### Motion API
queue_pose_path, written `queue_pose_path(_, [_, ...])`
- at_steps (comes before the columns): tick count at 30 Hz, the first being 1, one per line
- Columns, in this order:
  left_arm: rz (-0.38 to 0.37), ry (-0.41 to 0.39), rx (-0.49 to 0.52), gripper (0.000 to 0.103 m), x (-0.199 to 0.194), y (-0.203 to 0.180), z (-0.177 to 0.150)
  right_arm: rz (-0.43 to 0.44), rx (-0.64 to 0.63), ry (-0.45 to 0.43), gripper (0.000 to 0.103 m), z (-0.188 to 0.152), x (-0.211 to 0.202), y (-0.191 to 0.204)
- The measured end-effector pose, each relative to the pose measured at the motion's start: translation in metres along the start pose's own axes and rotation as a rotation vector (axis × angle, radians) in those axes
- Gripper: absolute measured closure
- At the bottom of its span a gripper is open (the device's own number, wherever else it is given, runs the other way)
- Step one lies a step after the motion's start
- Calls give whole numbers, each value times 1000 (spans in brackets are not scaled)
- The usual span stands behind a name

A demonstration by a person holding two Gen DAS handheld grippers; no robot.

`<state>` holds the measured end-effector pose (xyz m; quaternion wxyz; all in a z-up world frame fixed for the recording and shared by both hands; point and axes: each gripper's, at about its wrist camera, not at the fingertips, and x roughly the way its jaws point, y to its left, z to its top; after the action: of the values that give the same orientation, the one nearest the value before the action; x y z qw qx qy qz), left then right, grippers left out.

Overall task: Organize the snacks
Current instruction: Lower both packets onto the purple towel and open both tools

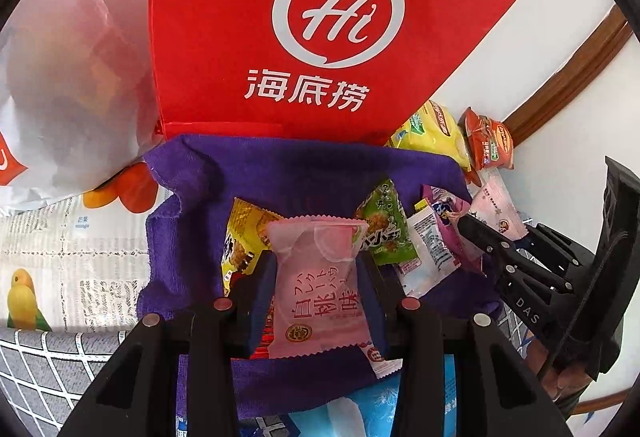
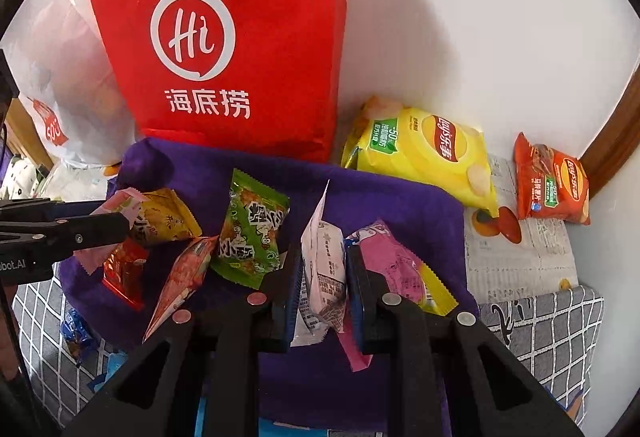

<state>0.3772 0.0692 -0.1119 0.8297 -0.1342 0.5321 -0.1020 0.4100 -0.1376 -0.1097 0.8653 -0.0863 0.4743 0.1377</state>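
Note:
My left gripper (image 1: 316, 273) is shut on a pink peach-flavour snack packet (image 1: 316, 293), held above a purple cloth (image 1: 240, 173). My right gripper (image 2: 322, 281) is shut on a white snack packet (image 2: 324, 273), edge-on between the pads. Loose packets lie on the purple cloth (image 2: 380, 193): a green one (image 2: 250, 233), a yellow one (image 2: 164, 217), red ones (image 2: 124, 273) and a pink-purple one (image 2: 396, 261). The left gripper shows at the left of the right wrist view (image 2: 120, 217), the right gripper at the right of the left wrist view (image 1: 464, 221).
A tall red paper bag (image 2: 224, 49) stands behind the cloth against the white wall. A white plastic bag (image 1: 60, 97) stands left of it. A yellow chip bag (image 2: 424, 153) and an orange-red chip bag (image 2: 552, 185) lie at the right by a wooden trim (image 2: 608, 149).

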Motion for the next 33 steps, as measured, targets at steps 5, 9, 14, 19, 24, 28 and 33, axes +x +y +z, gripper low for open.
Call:
queue_pose_path(5, [0, 6, 2, 64, 5, -1, 0, 4, -19, -8, 81, 0, -2, 2])
queue_pose_path(9, [-1, 9, 8, 64, 7, -3, 0, 24, -37, -20, 74, 1, -7, 7])
queue_pose_path(14, [-7, 10, 10, 64, 8, -6, 0, 37, -54, -43, 71, 2, -13, 12])
queue_pose_path(19, [-23, 9, 10, 63, 5, -7, 0, 57, -43, -50, 68, 3, -17, 11])
queue_pose_path(24, [-23, 18, 19, 58, 1, -11, 0, 68, -38, -94, 52, 5, -31, 12])
queue_pose_path(28, [-27, -2, 36, 52, -10, -16, -1, 69, -19, -143, 43, 7, -51, 14])
queue_pose_path(33, [-39, -41, 63, 48, -32, -24, -5, 68, -2, -181, 39, -1, -76, 18])
